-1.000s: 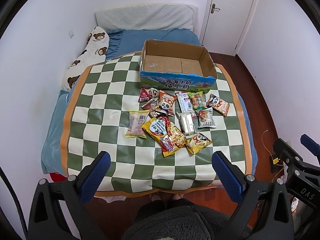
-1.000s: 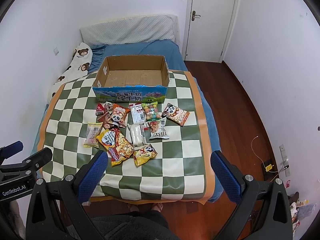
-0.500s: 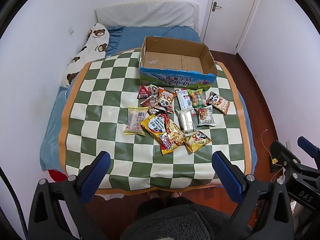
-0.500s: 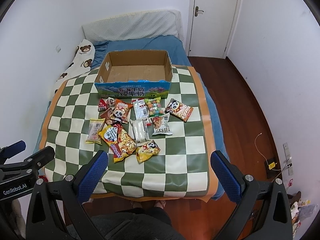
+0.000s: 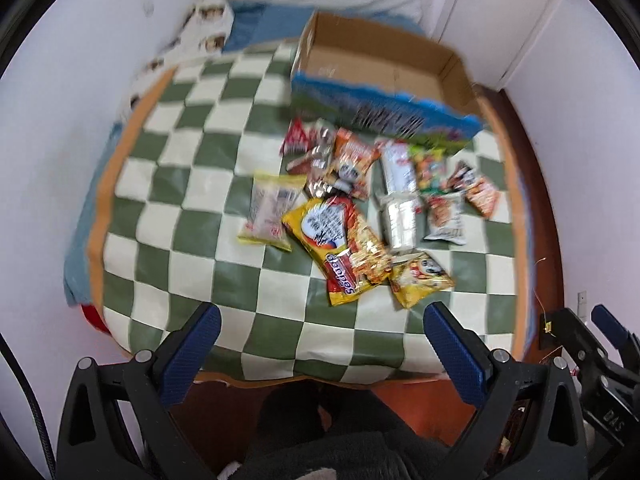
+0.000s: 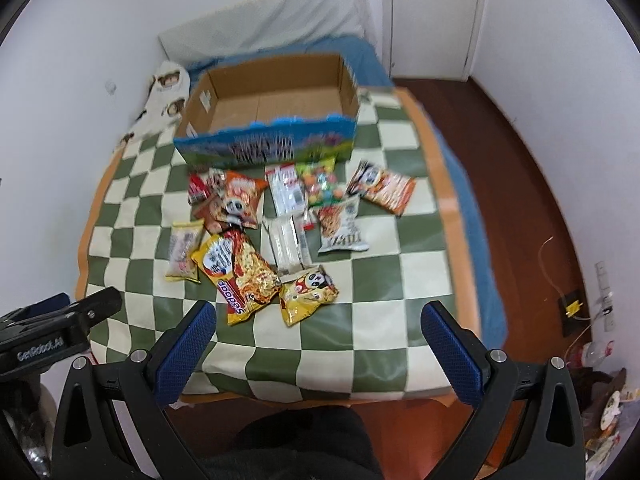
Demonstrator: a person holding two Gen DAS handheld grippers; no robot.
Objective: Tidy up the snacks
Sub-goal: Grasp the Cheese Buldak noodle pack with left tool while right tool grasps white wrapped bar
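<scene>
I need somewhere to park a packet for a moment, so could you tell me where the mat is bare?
The checkered mat is bare left of the snack pile, along its near edge and right of it. The cardboard box looks empty. It is crowded just before the box.

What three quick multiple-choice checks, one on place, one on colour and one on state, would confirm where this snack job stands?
1. Where do the snack packets lie?
A. inside the cardboard box
B. on the checkered cloth, on the near side of the box
C. on the floor

2. What colour is the cloth?
A. green and cream checks with an orange border
B. plain blue
C. red stripes

3. How are the left gripper and right gripper?
A. both shut on packets
B. one open, one shut
C. both open, holding nothing

Key: 1 B, the cardboard box shows only bare floor inside; 2 A, the checks and border show in both views; 3 C, the blue pads stand wide apart with only cloth between.
</scene>
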